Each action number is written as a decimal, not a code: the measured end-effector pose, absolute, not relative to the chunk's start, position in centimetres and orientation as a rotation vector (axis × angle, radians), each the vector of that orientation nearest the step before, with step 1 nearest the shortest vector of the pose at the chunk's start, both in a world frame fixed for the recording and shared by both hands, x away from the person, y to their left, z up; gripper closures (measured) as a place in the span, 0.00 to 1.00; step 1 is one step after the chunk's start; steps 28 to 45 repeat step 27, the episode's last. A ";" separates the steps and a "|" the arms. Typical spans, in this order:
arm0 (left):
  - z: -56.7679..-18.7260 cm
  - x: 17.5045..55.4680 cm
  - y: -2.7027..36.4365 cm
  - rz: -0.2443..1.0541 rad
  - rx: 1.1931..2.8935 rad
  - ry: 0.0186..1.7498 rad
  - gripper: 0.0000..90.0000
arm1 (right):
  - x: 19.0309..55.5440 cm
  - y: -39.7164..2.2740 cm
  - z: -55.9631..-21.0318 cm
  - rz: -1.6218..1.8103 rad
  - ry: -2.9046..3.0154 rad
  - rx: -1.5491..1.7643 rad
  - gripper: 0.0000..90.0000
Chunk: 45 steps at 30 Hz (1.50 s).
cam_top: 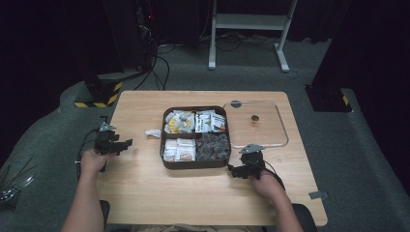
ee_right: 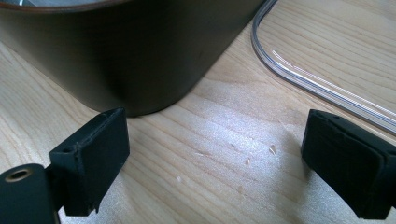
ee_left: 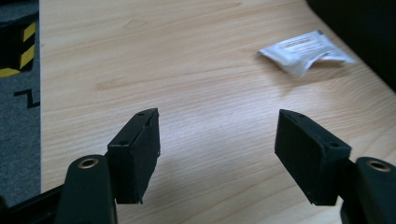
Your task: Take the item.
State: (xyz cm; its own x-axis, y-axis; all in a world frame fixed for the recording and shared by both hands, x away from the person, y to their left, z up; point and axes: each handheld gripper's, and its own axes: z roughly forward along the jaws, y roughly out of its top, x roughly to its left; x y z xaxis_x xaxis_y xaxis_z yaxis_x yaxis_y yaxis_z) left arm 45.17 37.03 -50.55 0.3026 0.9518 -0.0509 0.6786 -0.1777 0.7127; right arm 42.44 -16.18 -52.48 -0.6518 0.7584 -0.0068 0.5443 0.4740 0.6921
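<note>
So the brown divided box (cam_top: 195, 164) of snack packets sits mid-table, with its clear lid (cam_top: 256, 124) lying flat at its 3 o'clock. One white packet (ee_left: 304, 50) lies loose at the box's 9 o'clock. Left gripper (ee_left: 217, 156) rests near the table's left edge, jaws wide, holding nothing. Right gripper (ee_right: 212, 163) sits at the box's 5 o'clock corner, jaws wide too.

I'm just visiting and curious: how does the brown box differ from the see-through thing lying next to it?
The brown box is dark, opaque and deep-walled, split into four compartments packed with wrapped snacks; the clear lid is transparent, flat and bare, with a small round knob at its middle. The box sits mid-table; the lid lies to its right, apparently touching it. Both are rounded squares of similar outline resting on the wooden table.
</note>
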 end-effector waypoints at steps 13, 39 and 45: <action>-52.9 45.1 38.1 0.618 1.943 1.384 0.26 | 42.4 -16.2 -52.5 0.966 2.412 1.104 0.09; -52.9 45.5 37.1 0.647 1.914 1.484 0.16 | 42.4 -16.2 -52.5 0.965 2.413 1.106 0.09; -52.9 45.5 37.1 0.647 1.914 1.484 0.16 | 42.4 -16.2 -52.5 0.965 2.413 1.106 0.09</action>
